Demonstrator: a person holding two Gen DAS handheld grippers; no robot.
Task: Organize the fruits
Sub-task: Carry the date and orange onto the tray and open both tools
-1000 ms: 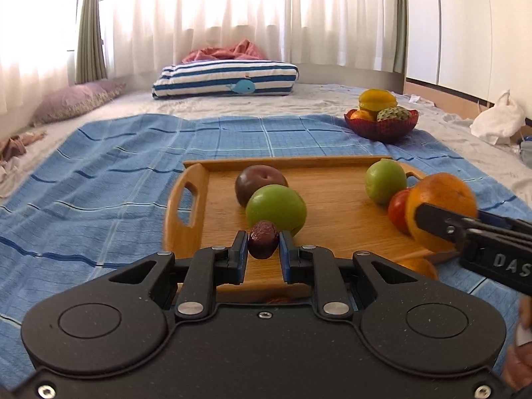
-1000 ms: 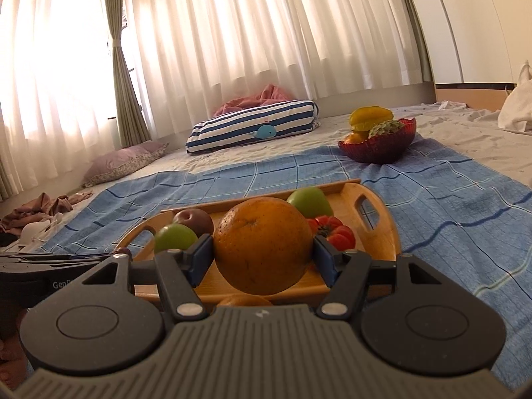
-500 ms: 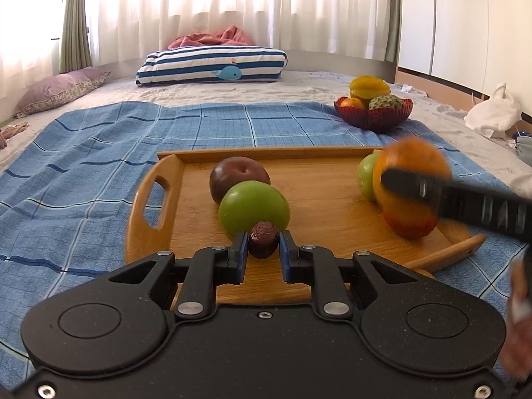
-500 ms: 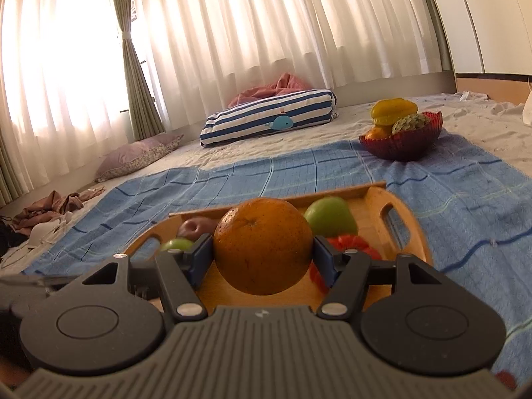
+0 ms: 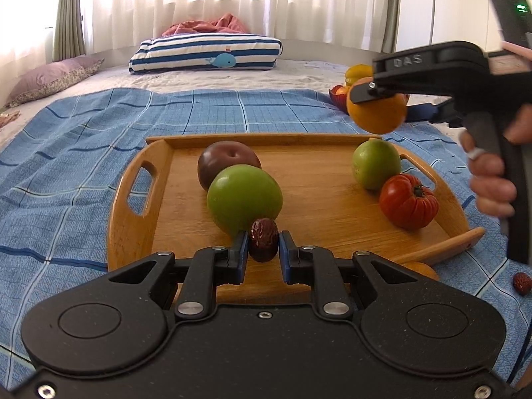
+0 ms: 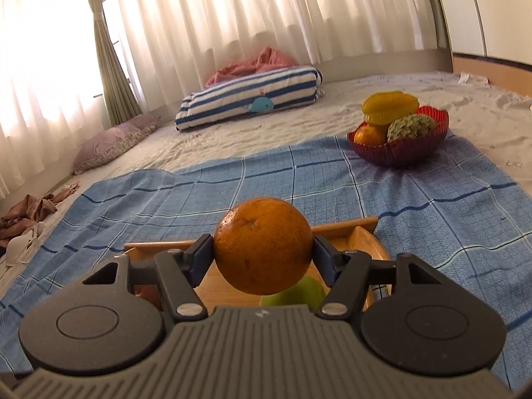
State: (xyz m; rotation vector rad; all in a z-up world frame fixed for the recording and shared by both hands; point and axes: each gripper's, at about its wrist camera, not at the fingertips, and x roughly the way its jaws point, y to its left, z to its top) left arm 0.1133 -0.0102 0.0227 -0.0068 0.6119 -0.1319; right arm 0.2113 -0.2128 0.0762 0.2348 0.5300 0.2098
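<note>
- Left wrist view, far left: a purple pillow [image 5: 50, 79] sits at the edge of the bed, with a striped cushion [image 5: 206, 55] further back by the curtains [image 5: 232, 0].
- A blue checked blanket [image 5: 66, 153] covers the bed, and the wooden tray [image 5: 133, 232] sits on it.
- On the tray's left half there's a dark plum [image 5: 226, 159], with a green apple [image 5: 244, 196] right in front of it, touching.
- The left hand-held gripper [image 5: 263, 249] is clamped on a wrinkly brown date [image 5: 263, 239], held just in front of that apple, over the tray's near edge.
- On the tray's right half: a second green fruit [image 5: 375, 163], and a ribbed red tomato [image 5: 407, 201] just beside it.
- Up above the tray's far right corner, the right hand-held gripper [image 5: 377, 106] is squeezing an orange [image 5: 375, 116], clear of the tray. A hand [image 5: 492, 179] is wrapped round its handle.
- Far right, a loose date [image 5: 522, 282] lies on the blanket, off the tray.
- Right wrist view: same orange [image 6: 262, 244] pinched between both pads, hanging over the tray's back rim [image 6: 345, 224].
- Off to the right, well apart, a red bowl [image 6: 399, 153] on the blanket's corner holds a yellow starfruit [image 6: 389, 106], a small orange fruit [image 6: 369, 136] and a bumpy green one [image 6: 410, 128].
</note>
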